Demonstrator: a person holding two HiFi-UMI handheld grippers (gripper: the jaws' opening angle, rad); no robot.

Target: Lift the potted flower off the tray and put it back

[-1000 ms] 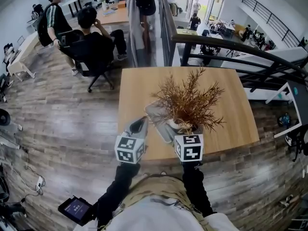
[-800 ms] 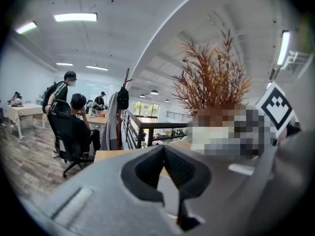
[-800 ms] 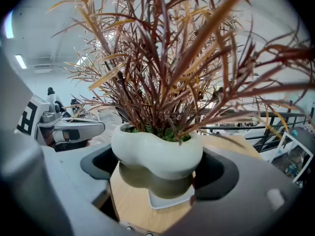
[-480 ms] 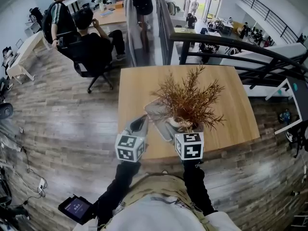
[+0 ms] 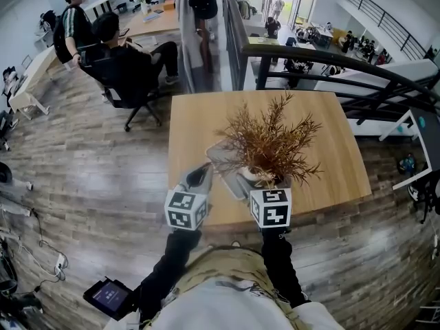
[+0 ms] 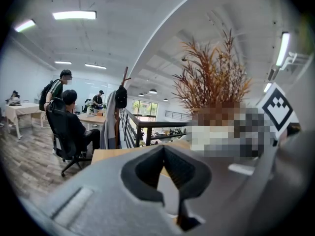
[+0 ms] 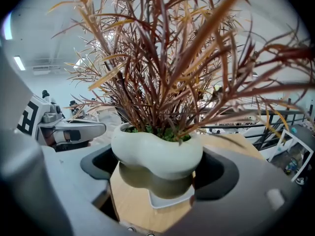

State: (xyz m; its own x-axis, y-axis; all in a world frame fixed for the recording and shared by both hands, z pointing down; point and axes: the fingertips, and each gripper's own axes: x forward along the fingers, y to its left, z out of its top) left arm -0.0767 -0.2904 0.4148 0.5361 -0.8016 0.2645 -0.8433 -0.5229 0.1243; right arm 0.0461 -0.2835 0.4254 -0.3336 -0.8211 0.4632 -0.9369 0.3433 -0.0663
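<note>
Near the front edge of the light wooden table (image 5: 199, 126) lies a shallow pale grey rectangular tray (image 5: 221, 163), and over it is the potted flower (image 5: 269, 141): a wide spray of dry rust-brown, needle-thin stems rising from a pale grey-green ceramic pot (image 7: 155, 154) with a rounded, lobed rim and a little green moss at the stem bases. The right gripper view shows a corner of the tray directly beneath the pot; whether the base rests on it or hangs just clear cannot be told. The right gripper (image 7: 160, 170) reaches in level from the person's side, its two dark padded jaws clamped against opposite sides of the pot, below the rim. The left gripper (image 6: 163, 150) hovers just beside the tray's left edge, angled toward it, its jaws pressed together at the tips with nothing between them. Both are held out on black sleeves (image 5: 172, 267). The foliage spreads over the tray and over the front of the right gripper. Beyond the table's far edge runs a black metal railing (image 5: 330, 60); to the far left, well apart, people sit on black office chairs (image 5: 117, 81) on the wood-plank floor (image 5: 82, 163)
</note>
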